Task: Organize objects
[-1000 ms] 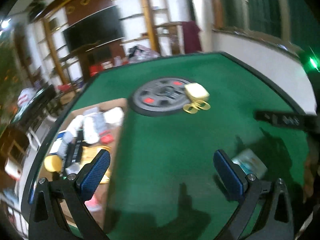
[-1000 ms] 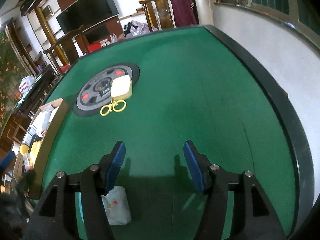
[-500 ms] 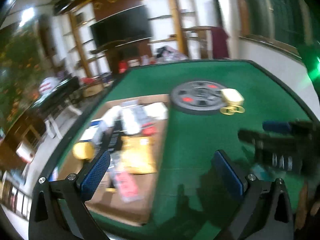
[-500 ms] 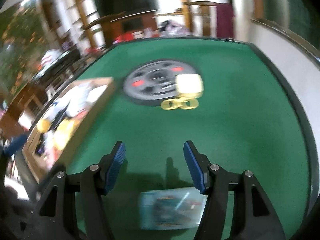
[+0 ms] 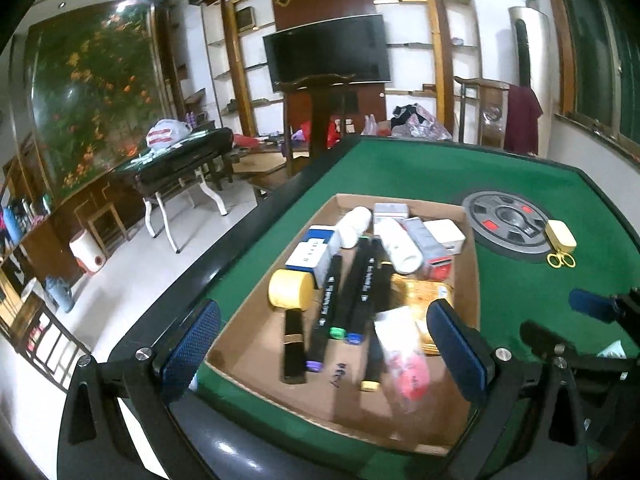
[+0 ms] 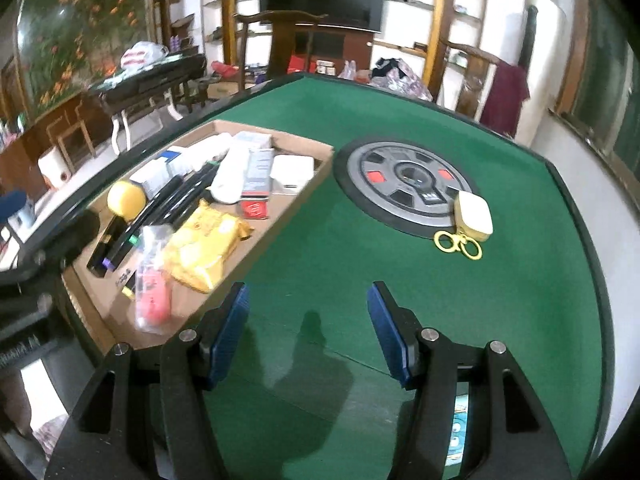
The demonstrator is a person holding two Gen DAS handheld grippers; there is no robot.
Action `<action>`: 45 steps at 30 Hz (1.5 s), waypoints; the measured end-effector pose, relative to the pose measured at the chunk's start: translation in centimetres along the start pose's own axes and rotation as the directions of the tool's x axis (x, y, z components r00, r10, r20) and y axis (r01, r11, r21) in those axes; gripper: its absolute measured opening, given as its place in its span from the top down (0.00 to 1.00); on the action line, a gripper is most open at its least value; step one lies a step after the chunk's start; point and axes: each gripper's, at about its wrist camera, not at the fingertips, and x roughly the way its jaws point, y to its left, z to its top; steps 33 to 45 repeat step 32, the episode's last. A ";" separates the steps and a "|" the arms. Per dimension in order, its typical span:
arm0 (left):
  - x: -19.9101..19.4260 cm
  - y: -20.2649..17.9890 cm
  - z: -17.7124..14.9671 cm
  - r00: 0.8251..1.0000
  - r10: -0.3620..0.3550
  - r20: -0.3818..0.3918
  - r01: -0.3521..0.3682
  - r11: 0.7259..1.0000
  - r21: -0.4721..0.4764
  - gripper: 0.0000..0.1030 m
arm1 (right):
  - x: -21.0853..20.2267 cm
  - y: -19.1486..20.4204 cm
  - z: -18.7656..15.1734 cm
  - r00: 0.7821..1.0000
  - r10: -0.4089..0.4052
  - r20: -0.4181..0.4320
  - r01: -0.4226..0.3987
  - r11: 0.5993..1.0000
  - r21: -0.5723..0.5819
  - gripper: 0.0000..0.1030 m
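One green table (image 6: 400, 92) carries a shallow cardboard tray (image 5: 256, 330) on its left, full of markers (image 5: 352, 292), tubes and packets. Right of it lies a grey round disc (image 6: 408, 182), a cream case (image 6: 474, 216) at its near-right edge. Left gripper (image 5: 324, 342) over the tray and right gripper (image 6: 308, 332) over bare felt both gape empty.

No legible text: print on the markers (image 5: 352, 280) and cardboard tray (image 5: 344, 372) (handwritten scrawl) is unreadable.
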 end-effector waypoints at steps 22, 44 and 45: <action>2.6 4.1 -0.9 0.996 -0.038 -0.086 0.028 0.992 -0.119 0.01 | 0.6 8.6 -0.3 1.000 0.007 -0.011 -0.009 0.976 -0.218 0.41; 2.8 3.3 -0.8 0.994 -0.028 -0.102 0.018 0.995 -0.097 0.01 | 0.4 7.5 -0.2 1.000 0.019 -0.008 -0.020 0.982 -0.188 0.41; 2.8 3.3 -0.8 0.994 -0.028 -0.102 0.018 0.995 -0.097 0.01 | 0.4 7.5 -0.2 1.000 0.019 -0.008 -0.020 0.982 -0.188 0.41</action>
